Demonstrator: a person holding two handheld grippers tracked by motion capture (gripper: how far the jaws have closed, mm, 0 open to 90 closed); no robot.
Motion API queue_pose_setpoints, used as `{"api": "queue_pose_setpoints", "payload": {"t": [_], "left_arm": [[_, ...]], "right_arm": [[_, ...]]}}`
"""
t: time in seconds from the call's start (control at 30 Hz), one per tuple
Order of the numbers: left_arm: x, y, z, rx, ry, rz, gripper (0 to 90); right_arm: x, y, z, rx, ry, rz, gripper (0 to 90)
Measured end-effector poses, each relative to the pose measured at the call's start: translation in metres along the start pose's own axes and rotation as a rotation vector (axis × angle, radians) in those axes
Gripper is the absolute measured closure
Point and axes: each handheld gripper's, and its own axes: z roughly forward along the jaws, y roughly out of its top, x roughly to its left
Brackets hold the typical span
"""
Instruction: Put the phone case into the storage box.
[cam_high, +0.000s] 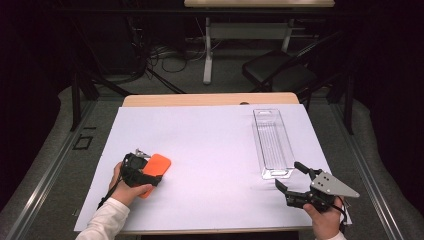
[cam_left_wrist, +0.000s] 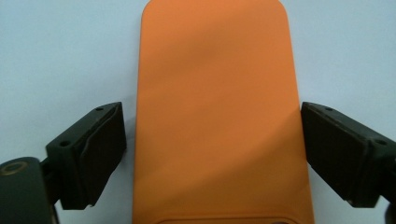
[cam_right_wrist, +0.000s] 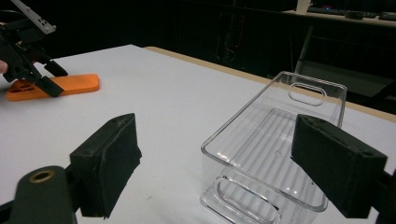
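A flat orange case (cam_high: 161, 164) with rounded corners lies on the white sheet at the near left. My left gripper (cam_high: 150, 169) is open and straddles its near end. In the left gripper view the orange case (cam_left_wrist: 215, 70) runs up between the jaws of the left gripper (cam_left_wrist: 212, 121); the right pad (cam_left_wrist: 334, 149) meets its edge and the left pad (cam_left_wrist: 100, 149) stands a little off it. My right gripper (cam_high: 288, 174) is open and holds nothing, just short of the near end of a clear plastic bin (cam_high: 272, 142). Past the jaws of the right gripper (cam_right_wrist: 217, 140), the bin (cam_right_wrist: 275, 135) is empty.
A white sheet (cam_high: 210, 145) covers the wooden table (cam_high: 210, 99). From the right gripper view the left gripper (cam_right_wrist: 44, 77) and the orange case (cam_right_wrist: 74, 84) show at far left. A black chair (cam_high: 280, 67) and another table's legs stand beyond the far edge.
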Motion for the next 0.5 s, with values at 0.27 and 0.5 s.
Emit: {"api": "queue_pose_setpoints", "payload": {"t": [0.27,0.5], "left_arm": [[-0.0016,-0.0009,-0.0014,-0.005,-0.003,0.000,15.1],[-0.0011,0.0000,-0.0015,-0.003,-0.002,0.003,15.6]], "right_arm": [[-0.0001,-0.0005,0.0010,-0.004,0.003,0.004,14.3],[0.0002,-0.0002,0.0004,0.005,0.002,0.002,14.3]]}}
